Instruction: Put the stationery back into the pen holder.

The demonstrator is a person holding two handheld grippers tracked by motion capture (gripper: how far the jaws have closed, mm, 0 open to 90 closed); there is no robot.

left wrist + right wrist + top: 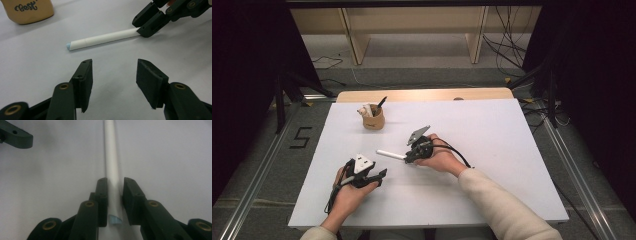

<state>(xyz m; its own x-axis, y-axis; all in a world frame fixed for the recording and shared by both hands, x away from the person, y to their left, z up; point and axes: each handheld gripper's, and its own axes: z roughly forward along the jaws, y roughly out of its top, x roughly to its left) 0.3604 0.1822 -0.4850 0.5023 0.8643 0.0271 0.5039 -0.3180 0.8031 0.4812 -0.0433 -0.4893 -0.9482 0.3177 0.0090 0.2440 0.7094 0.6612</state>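
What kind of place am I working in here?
Probably a lab recording station, not a home or office. A white board covers a small wooden table, loose cables trail over the floor behind it, and a taped 5 marks the floor at the left. Dark curtains flank it.

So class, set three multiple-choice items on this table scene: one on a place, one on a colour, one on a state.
1. Where does the tan pen cup stand?
A. Far side of the white pen
B. Beside the left gripper
C. On the floor

2. What colour is the pen barrel?
A. Black
B. White
C. Red

3. How is the left gripper?
A. Shut on the pen
C. Open, holding nothing
B. Shut on the cup

Key: 1 A, it stands farther up the table in the high view; 2 B, the barrel is white between the right gripper's jaws; 3 C, bare table shows between its jaws.
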